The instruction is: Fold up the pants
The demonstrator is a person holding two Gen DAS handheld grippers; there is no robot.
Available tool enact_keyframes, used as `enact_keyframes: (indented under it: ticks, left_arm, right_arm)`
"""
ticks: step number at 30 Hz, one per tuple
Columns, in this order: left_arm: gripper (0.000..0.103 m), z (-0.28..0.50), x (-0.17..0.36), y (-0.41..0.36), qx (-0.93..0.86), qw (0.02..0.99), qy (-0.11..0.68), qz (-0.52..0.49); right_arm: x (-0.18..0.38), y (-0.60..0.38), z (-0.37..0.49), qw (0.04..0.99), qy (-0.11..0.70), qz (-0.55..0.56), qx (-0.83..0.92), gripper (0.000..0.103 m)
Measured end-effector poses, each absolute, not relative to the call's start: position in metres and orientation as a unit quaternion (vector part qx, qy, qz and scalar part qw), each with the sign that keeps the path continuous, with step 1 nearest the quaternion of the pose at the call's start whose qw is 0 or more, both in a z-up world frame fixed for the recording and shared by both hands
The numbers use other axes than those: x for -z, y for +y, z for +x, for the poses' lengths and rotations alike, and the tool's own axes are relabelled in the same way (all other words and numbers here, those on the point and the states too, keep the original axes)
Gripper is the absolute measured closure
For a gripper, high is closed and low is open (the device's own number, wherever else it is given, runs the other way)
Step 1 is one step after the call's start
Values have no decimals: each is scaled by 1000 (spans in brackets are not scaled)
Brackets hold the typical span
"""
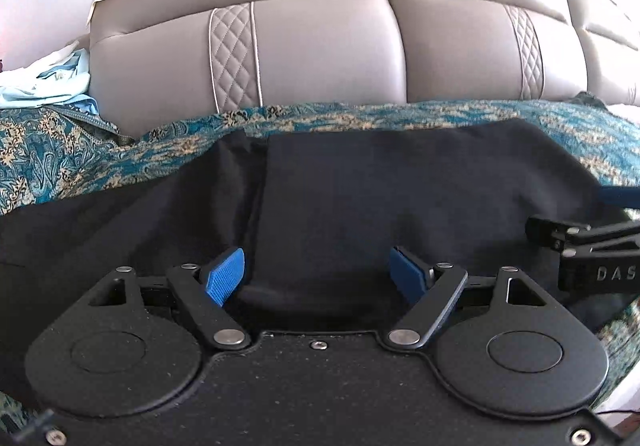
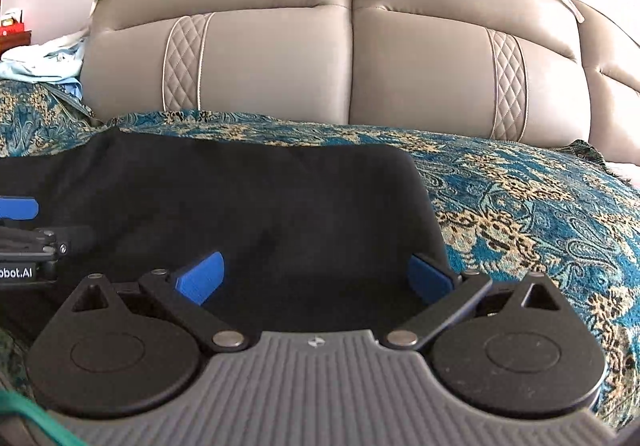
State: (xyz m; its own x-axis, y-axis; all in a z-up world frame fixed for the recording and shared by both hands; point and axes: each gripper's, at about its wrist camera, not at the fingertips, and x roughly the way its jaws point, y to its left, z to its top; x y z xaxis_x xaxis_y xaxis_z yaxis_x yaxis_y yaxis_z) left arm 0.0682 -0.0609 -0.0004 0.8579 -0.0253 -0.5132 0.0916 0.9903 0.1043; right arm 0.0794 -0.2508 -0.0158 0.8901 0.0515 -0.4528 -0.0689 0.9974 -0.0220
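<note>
Both tools tilt slightly downward over the black pants (image 1: 360,198), which lie spread on the patterned bed (image 2: 520,198). Left tool (image 1: 318,274) and right tool (image 2: 316,278) gape, gripping nothing.

Left gripper (image 1: 318,278): black body with a speckled matte top plate, 2 round black discs flanking it, black linkage bars on silver pivot pins, 1 small screw at plate centre, more screws at the lower corners. Fingers (image 1: 224,276) carry blue ribbed pads.

Right gripper (image 2: 316,278): same black discs, bars and silver pins, but a grey ridged top plate with 1 centre screw. Blue pads on fingers (image 2: 200,278).

White lettering on each body's side, seen only in part: "DAS" and "obot.AI".
</note>
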Motion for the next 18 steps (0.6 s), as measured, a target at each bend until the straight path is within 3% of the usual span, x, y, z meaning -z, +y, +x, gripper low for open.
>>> enact_keyframes:
  ticks: [7, 14, 18]
  left_arm:
    - [19, 63, 13, -59, 36, 968, 238, 69]
    - [4, 70, 19, -43, 36, 970, 240, 28]
    - [0, 70, 21, -41, 37, 971, 234, 30]
  right_arm:
    - [25, -257, 81, 976, 211, -16, -42, 0]
    - [33, -258, 79, 983, 179, -12, -48, 0]
    - [31, -252, 83, 981, 187, -25, -43, 0]
